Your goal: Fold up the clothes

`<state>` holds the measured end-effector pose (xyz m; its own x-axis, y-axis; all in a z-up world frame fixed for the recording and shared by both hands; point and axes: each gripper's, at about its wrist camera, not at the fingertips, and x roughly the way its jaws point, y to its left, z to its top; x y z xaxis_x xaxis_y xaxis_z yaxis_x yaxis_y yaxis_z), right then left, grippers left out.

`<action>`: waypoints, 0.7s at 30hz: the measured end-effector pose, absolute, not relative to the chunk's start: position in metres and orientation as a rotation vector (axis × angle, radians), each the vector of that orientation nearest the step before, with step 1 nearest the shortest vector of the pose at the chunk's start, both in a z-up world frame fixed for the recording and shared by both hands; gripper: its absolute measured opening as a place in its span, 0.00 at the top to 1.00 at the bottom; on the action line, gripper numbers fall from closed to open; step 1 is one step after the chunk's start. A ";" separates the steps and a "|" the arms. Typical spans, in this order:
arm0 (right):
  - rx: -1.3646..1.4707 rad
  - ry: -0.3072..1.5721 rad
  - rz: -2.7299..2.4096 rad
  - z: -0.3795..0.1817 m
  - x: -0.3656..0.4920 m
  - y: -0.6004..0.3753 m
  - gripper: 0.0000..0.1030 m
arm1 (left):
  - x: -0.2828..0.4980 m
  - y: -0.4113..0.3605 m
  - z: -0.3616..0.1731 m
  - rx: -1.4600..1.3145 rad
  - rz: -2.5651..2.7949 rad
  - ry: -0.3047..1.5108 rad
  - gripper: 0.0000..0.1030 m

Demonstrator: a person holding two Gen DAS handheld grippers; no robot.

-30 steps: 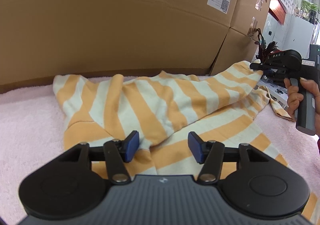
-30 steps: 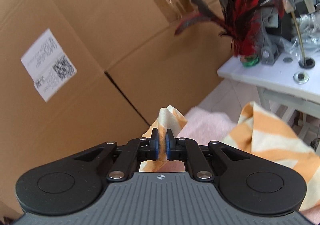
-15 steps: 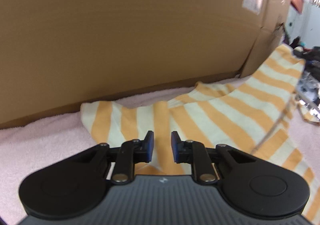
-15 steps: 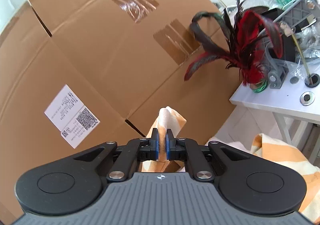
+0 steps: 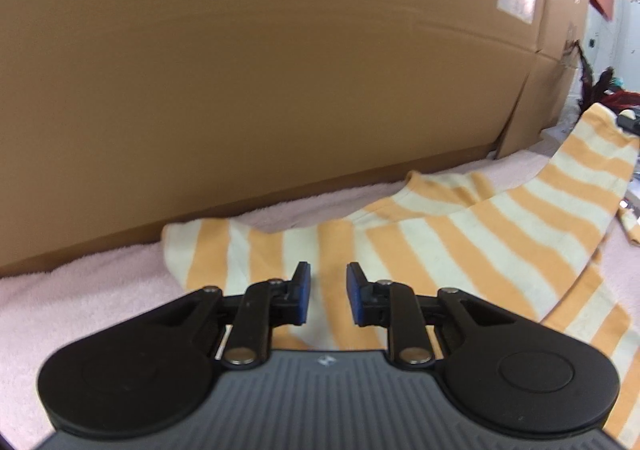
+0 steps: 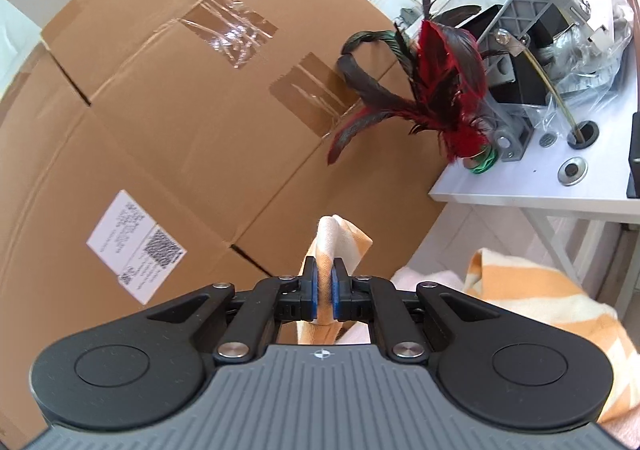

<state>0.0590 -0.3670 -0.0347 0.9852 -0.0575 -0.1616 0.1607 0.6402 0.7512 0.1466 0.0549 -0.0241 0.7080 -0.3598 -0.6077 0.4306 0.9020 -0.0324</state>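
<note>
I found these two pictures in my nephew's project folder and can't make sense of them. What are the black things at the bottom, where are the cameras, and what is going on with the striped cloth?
There is no robot: a person holds a two-fingered claw in each hand, and a wide-angle camera on each looks forward along its fingers. The left view shows the left claw over an orange and white striped garment spread on a pink towel, with cardboard boxes behind. Its jaws are opening slightly, pressing on nothing. The right view shows the right claw shut on a pinched fold of that garment, lifted near a white table with red feathers. They are folding clothes.
</note>
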 end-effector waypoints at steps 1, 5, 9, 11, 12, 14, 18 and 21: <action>0.863 0.128 -0.116 -0.034 0.058 -0.365 0.93 | 0.148 0.051 -0.024 0.128 -0.452 0.652 0.81; 0.864 0.129 -0.059 -0.028 0.056 -0.360 0.93 | 0.157 0.035 -0.031 0.164 -0.460 0.680 0.98; 0.841 0.122 0.010 -0.015 0.049 -0.350 0.93 | 0.169 0.038 -0.032 0.073 -0.477 0.700 1.00; 0.820 0.122 0.039 -0.008 0.047 -0.343 0.93 | 0.171 0.034 -0.030 0.074 -0.474 0.693 1.00; 0.816 0.123 0.054 -0.004 0.046 -0.341 0.93 | 0.172 0.032 -0.032 0.085 -0.471 0.696 1.00; 0.834 0.115 0.102 0.002 0.046 -0.336 0.93 | 0.174 0.024 -0.036 0.113 -0.462 0.704 1.00; 0.873 0.096 0.210 0.019 0.045 -0.324 0.93 | 0.176 0.020 -0.040 0.119 -0.460 0.697 1.00; 0.910 0.096 0.317 0.030 0.047 -0.315 0.93 | 0.179 0.028 -0.037 0.084 -0.484 0.724 1.00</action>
<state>0.0469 -0.3154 0.0301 0.9494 0.3099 0.0516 -0.2291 0.5706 0.7886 0.1789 0.0277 -0.0375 0.6442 -0.3957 -0.6545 0.4530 0.8869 -0.0904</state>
